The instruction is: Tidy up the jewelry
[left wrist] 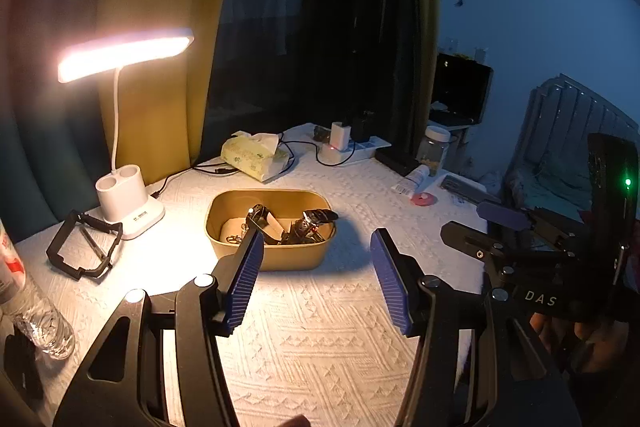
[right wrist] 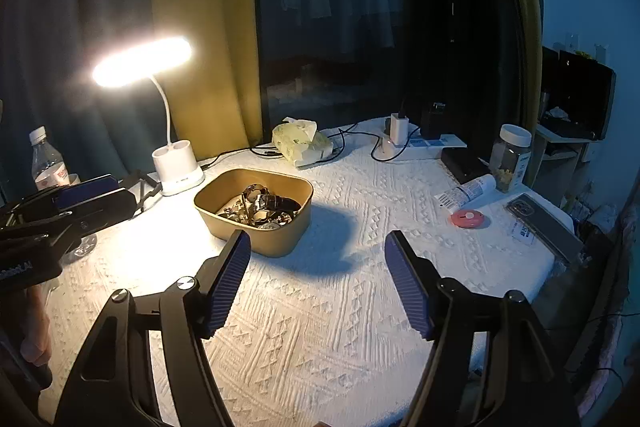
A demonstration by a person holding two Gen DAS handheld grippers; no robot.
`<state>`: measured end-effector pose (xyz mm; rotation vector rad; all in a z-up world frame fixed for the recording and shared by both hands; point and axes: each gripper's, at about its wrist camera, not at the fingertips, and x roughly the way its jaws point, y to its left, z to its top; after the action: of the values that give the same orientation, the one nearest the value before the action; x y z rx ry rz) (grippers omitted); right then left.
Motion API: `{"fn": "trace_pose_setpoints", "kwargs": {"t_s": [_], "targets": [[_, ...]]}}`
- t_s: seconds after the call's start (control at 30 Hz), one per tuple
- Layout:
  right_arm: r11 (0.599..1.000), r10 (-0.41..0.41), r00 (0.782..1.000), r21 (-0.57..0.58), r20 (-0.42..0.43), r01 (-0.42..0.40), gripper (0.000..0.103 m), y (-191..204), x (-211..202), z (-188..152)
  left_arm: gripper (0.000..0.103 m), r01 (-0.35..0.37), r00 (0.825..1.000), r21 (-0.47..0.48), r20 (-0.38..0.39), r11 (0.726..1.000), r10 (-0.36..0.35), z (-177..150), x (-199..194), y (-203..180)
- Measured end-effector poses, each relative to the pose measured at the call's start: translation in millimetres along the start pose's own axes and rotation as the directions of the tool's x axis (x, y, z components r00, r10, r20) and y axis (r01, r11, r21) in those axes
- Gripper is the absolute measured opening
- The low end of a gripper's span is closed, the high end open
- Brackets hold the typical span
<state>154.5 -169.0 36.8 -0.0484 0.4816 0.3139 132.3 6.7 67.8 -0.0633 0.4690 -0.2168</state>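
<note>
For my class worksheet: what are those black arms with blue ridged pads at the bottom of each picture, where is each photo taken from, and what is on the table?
There is no robot here. A person holds a hand-held grasping tool in each hand, and each tool carries a wide-angle camera that looks forward along its two fingers.

One picture looks from the left tool, the other from the right tool. Each view also catches the other tool at its edge.

On the white textured tablecloth stands a tan tub holding watches and jewelry. Around it are a lit desk lamp, a tissue pack, a power strip, a jar, a water bottle and a small pink disc.

Both tools are open, with nothing between their pads.
</note>
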Motion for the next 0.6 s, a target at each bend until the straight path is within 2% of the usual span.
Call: {"fn": "trace_pose_setpoints", "kwargs": {"t_s": [0.37,0.6], "targets": [[1.000,0.021,1.000,-0.013,0.010,-0.021,0.071,11,-12,-13,0.059,0.001,1.000,-0.016,0.016,1.000,0.000,-18,-19,1],[0.999,0.025,1.000,-0.028,0.013,-0.024,0.071,18,-16,-14,0.059,-0.040,0.999,0.033,0.023,0.999,0.039,-20,-22,-5]]}}
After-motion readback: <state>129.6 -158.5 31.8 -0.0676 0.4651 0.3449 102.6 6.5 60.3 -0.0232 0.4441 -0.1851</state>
